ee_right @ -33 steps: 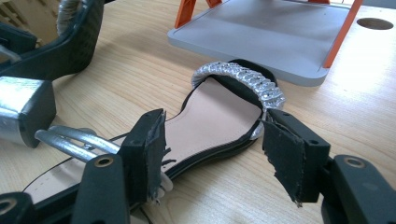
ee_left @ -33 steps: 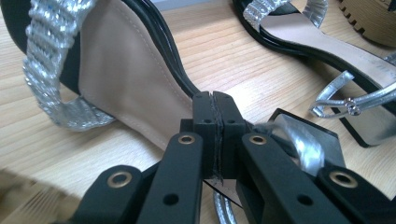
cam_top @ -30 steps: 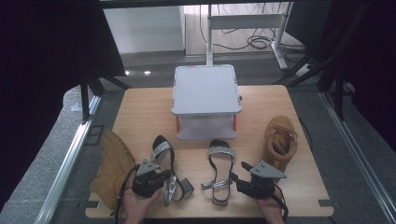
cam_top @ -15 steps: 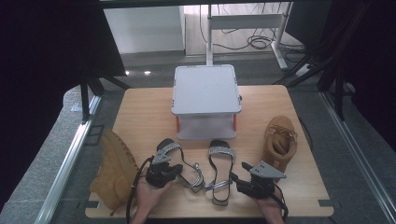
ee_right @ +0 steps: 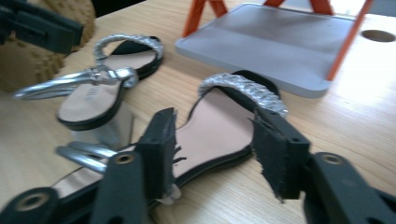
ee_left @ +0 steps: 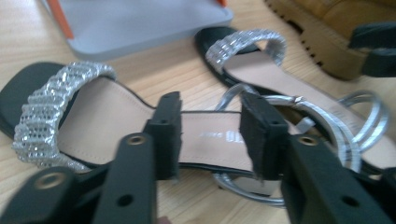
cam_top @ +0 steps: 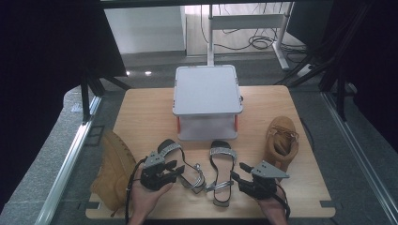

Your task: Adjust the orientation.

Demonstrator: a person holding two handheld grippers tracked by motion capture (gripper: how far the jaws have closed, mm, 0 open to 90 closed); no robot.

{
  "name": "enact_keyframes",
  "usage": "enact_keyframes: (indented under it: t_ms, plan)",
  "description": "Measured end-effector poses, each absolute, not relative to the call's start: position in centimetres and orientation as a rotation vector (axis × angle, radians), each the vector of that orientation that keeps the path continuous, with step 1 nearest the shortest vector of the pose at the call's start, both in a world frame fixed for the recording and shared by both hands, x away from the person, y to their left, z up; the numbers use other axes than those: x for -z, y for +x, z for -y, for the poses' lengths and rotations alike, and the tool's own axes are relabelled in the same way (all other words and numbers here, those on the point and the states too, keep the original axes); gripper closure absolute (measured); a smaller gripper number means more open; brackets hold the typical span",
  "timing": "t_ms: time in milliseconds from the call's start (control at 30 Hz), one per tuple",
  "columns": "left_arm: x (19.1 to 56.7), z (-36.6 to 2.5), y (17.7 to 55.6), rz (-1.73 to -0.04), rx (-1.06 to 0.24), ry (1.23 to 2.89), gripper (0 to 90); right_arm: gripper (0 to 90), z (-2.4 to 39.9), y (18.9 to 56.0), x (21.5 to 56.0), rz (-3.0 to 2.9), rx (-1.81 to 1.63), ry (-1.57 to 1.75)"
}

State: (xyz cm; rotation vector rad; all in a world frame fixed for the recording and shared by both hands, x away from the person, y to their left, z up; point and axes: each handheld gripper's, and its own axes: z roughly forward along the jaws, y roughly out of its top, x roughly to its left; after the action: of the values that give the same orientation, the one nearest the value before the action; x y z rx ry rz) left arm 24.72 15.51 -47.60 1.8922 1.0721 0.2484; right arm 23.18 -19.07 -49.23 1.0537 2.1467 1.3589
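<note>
The high view takes in the wooden table point(cam_top: 150, 112): two black sandals lie side by side at its near middle, with the grey lidded box point(cam_top: 206, 101) just beyond. A tan boot point(cam_top: 115, 164) lies at the near left and another tan shoe point(cam_top: 281, 140) at the right.

The left gripper point(ee_left: 212, 133) has just been opening; its jaws stand apart over the left sandal point(ee_left: 93, 126), gripping nothing. The right gripper point(ee_right: 215, 147) has just been narrowing; its jaws straddle the right sandal point(ee_right: 219, 126) without pressing it. Silver ankle straps point(ee_left: 336, 121) loop between the sandals.
</note>
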Motion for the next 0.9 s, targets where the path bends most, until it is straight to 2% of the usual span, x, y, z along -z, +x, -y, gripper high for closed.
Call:
enact_keyframes:
  t_ms: [133, 267, 333, 567, 900]
  plan:
    - [47.0, -16.0, 24.4, -1.049, -0.229, 1.879, 46.5, 70.9, 18.7, 23.0, 49.0, -2.186, -1.369, 1.015]
    - [46.7, -16.6, 24.2, -1.038, -0.193, 1.867, 42.7, 85.5, 17.8, 22.8, 49.0, -2.242, -1.366, 0.969]
    - [46.4, -16.8, 24.0, -1.029, -0.192, 1.871, 42.3, 88.3, 17.5, 22.7, 48.7, -2.259, -1.365, 0.958]
    - [45.1, -17.4, 23.1, -0.986, -0.194, 1.835, 40.0, 89.2, 13.7, 22.2, 47.3, -2.373, -1.3, 0.903]
    - [44.9, -17.9, 22.8, -0.97, -0.174, 1.838, 38.6, 89.2, 10.4, 24.0, 47.7, -2.452, -1.138, 0.963]
